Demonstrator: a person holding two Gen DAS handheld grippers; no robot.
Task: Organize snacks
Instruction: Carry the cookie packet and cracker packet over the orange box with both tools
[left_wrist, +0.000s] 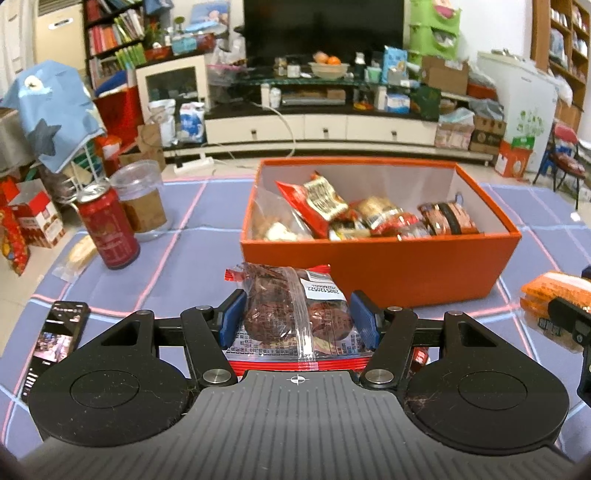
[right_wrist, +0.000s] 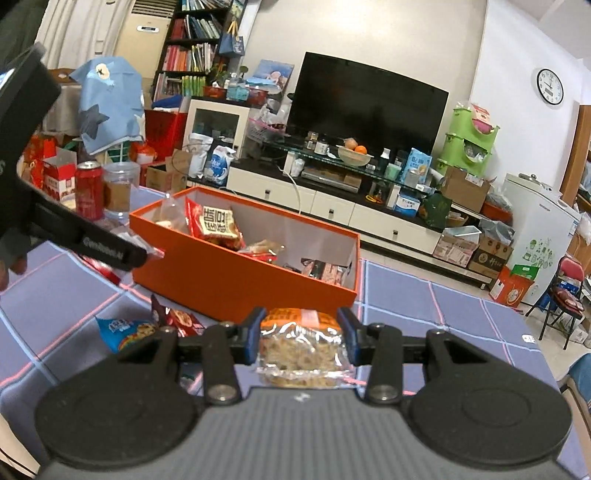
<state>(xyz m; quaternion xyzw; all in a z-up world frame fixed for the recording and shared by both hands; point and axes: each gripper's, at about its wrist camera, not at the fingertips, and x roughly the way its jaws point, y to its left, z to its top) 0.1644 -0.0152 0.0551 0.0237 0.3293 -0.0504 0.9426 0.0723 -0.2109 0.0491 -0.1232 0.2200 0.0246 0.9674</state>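
Note:
An open orange box (left_wrist: 376, 266) holding several snack packs stands on the purple checked tablecloth (left_wrist: 177, 251). My left gripper (left_wrist: 297, 317) is shut on a clear packet of dark brown cookies (left_wrist: 291, 314), just in front of the box's near wall. In the right wrist view my right gripper (right_wrist: 301, 338) is shut on an orange-topped packet of pale biscuits (right_wrist: 301, 347), lifted off the cloth near the orange box (right_wrist: 236, 277). The same orange packet (left_wrist: 550, 291) shows at the left view's right edge. The left tool's black arm (right_wrist: 92, 240) crosses the right view's left side.
A red can (left_wrist: 109, 232) and a clear plastic cup (left_wrist: 142, 199) stand at the table's left. A phone (left_wrist: 55, 343) lies near the left front edge. A wrapped bun (left_wrist: 79, 253) lies by the can. A blue snack bag (right_wrist: 125, 332) and a red one (right_wrist: 181, 319) lie before the box.

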